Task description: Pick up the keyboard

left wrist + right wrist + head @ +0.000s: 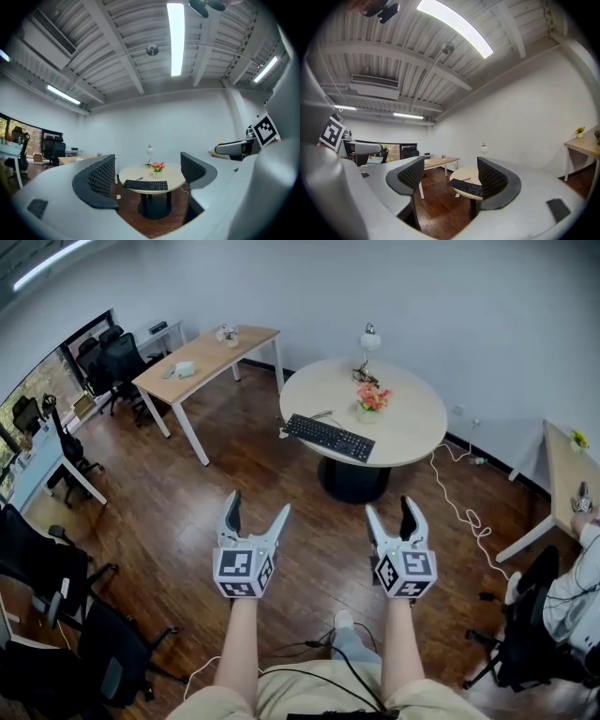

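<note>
A black keyboard (328, 437) lies on the near left part of a round beige table (417, 432), well ahead of both grippers. Held level above the wooden floor, my left gripper (257, 504) has its jaws apart and nothing between them. My right gripper (390, 506) is beside it, jaws also apart and empty. In the left gripper view the keyboard (145, 185) shows far off between the dark pads (101, 180). The right gripper view has the keyboard (465, 186) partly hidden behind its right pad (490, 180).
On the round table stand a flower pot (371, 399) and a small lamp (369, 338). A long wooden desk (206, 357) is at the back left, with office chairs (56, 568) along the left. A white cable (459, 502) trails on the floor; a seated person (574, 592) is at the right edge.
</note>
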`<action>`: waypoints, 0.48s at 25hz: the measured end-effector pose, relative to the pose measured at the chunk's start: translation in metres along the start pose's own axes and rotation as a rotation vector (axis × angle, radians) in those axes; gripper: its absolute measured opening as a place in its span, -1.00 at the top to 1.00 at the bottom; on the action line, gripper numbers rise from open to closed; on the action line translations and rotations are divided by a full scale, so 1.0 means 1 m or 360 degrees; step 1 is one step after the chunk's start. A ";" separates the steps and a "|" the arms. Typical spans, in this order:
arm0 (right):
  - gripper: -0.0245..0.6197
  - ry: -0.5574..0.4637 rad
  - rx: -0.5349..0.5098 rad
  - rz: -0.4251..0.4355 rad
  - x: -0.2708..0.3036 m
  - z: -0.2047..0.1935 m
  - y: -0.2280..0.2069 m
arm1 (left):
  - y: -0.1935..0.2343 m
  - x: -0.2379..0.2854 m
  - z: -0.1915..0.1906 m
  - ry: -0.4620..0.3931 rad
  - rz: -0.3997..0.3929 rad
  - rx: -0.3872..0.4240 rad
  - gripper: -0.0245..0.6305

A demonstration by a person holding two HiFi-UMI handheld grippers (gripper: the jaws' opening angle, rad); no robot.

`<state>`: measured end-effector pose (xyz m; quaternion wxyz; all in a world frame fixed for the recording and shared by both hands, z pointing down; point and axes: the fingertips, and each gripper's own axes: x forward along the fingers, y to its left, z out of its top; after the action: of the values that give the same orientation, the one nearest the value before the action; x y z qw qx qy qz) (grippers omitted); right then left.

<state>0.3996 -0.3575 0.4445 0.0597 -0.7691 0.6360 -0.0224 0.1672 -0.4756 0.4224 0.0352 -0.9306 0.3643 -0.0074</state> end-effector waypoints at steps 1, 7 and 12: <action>-0.23 0.0004 -0.0017 0.0025 0.016 0.003 -0.008 | -0.003 0.017 -0.001 0.0010 0.0003 -0.0016 -0.39; -0.23 -0.0031 -0.0037 0.0094 0.101 0.023 -0.082 | -0.036 0.117 0.002 -0.0001 0.0001 -0.0021 -0.39; -0.23 0.0020 0.0028 0.0105 0.152 0.009 -0.118 | -0.025 0.157 -0.015 0.0067 0.0052 -0.0022 -0.39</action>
<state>0.5443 -0.4847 0.4438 0.0631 -0.7470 0.6612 -0.0307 0.2982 -0.5648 0.4377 0.0213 -0.9244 0.3801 -0.0241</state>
